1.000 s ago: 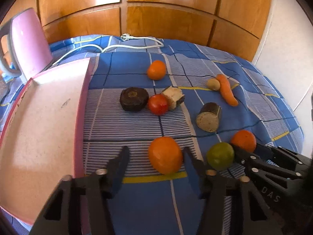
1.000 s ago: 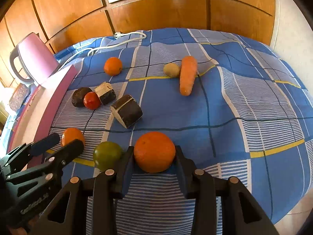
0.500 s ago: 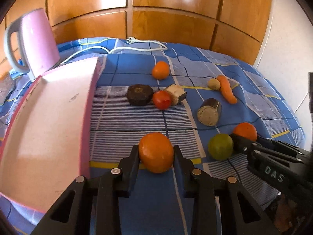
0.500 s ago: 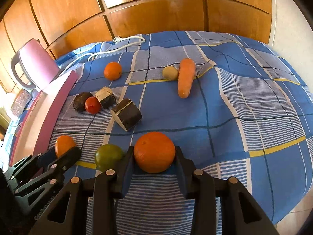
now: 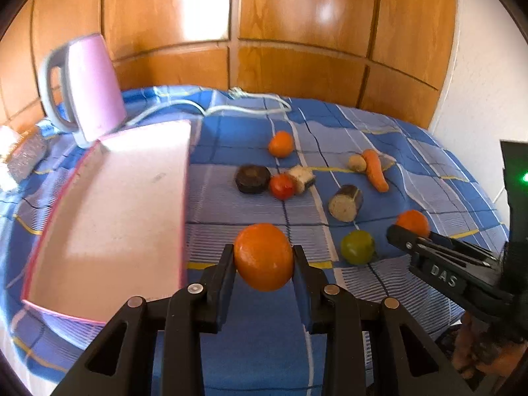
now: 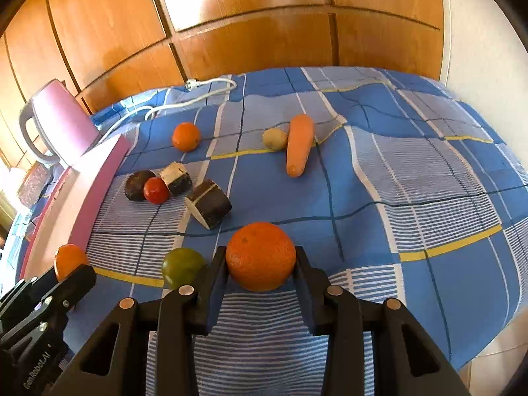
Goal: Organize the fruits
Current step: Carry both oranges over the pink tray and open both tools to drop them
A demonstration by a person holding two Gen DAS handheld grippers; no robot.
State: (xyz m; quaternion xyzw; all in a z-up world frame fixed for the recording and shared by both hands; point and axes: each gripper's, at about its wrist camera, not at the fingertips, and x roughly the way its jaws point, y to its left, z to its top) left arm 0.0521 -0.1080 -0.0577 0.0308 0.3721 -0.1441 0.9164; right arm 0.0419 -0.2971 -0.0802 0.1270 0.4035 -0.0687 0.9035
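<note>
Blue checked cloth (image 5: 250, 346) before wood panelling, left gripper (image 5: 264, 260) clamped on an orange (image 5: 264, 257) at lower centre, beside pink tray (image 5: 109, 217) at left, right gripper (image 6: 260, 264) clamped on a second orange (image 6: 260, 255) at lower centre, green fruit (image 6: 181, 265) just left.

bed (image 6: 429, 165); on it: tray (image 5: 109, 217); carrot (image 6: 298, 145); kettle (image 5: 90, 89)

A home, likely a bedroom or living room: glossy wooden wardrobe panelling (image 6: 231, 33) backs a surface draped in a blue checked cloth (image 6: 412, 181). A pink electric kettle (image 5: 89, 89) with its white power cord (image 6: 198, 94) stands there beside a pink tray (image 5: 109, 217), and household produce lies scattered.
</note>
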